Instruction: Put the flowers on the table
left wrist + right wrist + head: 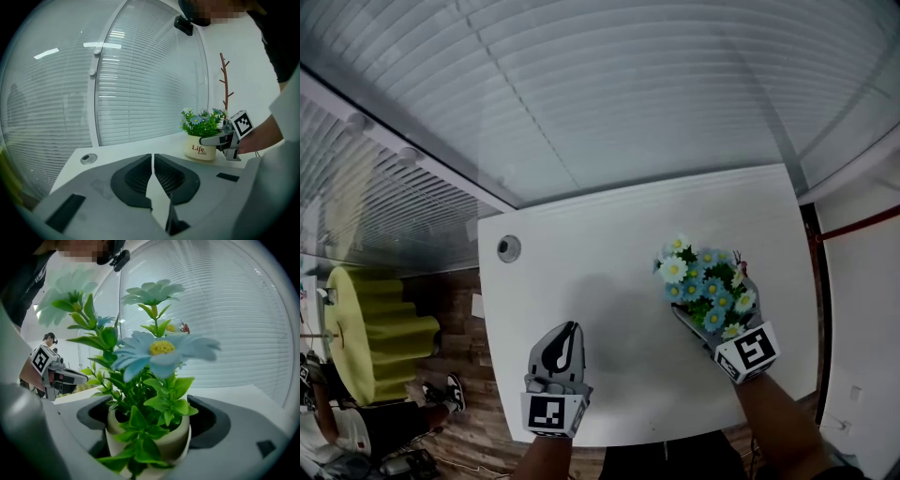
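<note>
A cream pot of blue and white daisies (705,281) stands on the right half of the white table (609,244). My right gripper (705,302) is shut on the pot, one jaw on each side. In the right gripper view the pot (152,439) fills the gap between the jaws and leaves hide its base. From the left gripper view the pot (201,150) looks set down on the tabletop, with the right gripper (216,139) clamped round it. My left gripper (565,330) hovers over the table's near left part, jaws shut and empty (152,157).
A round metal grommet (508,247) sits in the table's far left corner. Window blinds (628,84) run behind the table. A yellow-green seat (366,328) stands on the floor at left. A bare branch-shaped stand (225,79) rises behind the pot.
</note>
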A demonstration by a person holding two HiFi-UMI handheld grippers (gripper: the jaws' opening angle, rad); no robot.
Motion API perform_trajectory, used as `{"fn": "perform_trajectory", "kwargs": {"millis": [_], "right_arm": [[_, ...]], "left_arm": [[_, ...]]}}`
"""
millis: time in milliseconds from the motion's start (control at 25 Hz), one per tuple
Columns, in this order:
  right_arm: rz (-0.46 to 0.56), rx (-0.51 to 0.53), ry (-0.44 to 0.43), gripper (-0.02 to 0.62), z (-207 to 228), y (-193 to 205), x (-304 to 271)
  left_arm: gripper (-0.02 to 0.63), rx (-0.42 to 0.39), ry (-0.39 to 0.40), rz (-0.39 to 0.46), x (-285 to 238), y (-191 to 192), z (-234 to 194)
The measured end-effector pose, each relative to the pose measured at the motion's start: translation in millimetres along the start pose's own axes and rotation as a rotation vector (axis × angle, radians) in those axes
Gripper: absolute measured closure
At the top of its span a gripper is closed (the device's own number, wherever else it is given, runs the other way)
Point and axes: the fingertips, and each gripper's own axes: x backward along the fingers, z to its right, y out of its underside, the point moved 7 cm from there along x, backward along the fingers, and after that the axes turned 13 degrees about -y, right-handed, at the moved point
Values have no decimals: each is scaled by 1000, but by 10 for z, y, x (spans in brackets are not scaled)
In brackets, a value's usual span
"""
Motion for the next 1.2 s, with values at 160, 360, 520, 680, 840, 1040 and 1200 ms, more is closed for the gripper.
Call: {"fn": "perform_trajectory", "kwargs": {"millis": [160,360,520,680,840,1040,1200], "right_arm": [[-15,15,8,110,-34,12,-30],[-19,17,3,110,-67,31,-1],[-25,26,18,110,-81,67,8],[-20,33,30,110,-119,78,15],[4,42,21,110,-185,80,76],[11,37,25,110,-246,90,178],[-2,35,28,110,-291,74,256]], "left_arm": [[584,-1,17,-1,0,0,29],[584,-19,18,10,36,-27,20],[584,-7,11,8,57,-44,21],[585,-37,12,-12,100,8,-8],[584,-28,7,-15,157,2,28],[584,-24,12,27,211,-47,66],[584,-65,19,15,267,-77,53]]}}
